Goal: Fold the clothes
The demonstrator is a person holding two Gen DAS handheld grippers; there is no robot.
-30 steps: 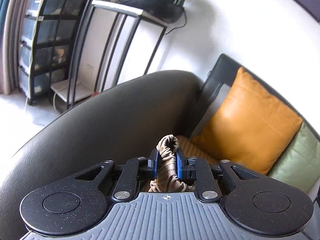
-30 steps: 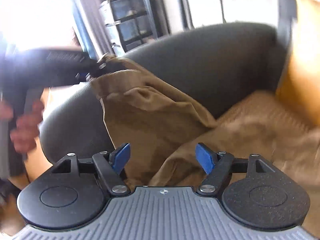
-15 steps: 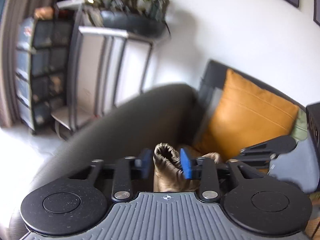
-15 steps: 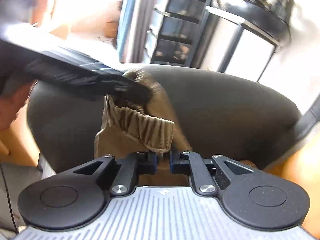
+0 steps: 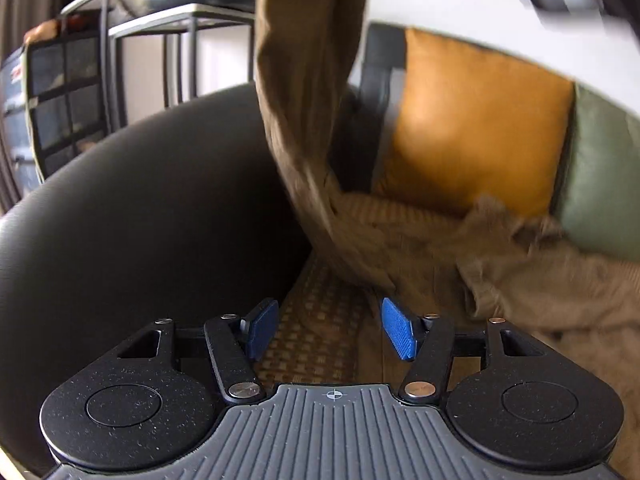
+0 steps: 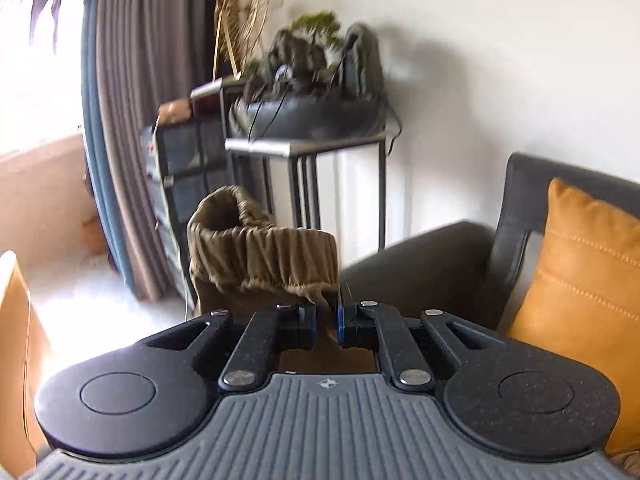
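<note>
Two grippers split the work: the right gripper (image 6: 327,322) had just clamped the trousers' waistband (image 6: 266,258), while the left gripper (image 5: 329,330), jaws just spread and empty, faced the hanging leg (image 5: 304,120) upper-centre.

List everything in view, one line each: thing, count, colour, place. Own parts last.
trousers: one, brown, hanging over the sofa seat, waistband pinched.
sofa: one, dark grey, below.
cushion: one, orange, against the sofa back.
cushion: one, green, beside the orange one.
side table: one, metal-framed, by the wall.
curtain: one, grey-brown, by the window.
left hand-held gripper: one, black, blue pads, open, just widened, empty.
right hand-held gripper: one, black, shut on the waistband.
</note>
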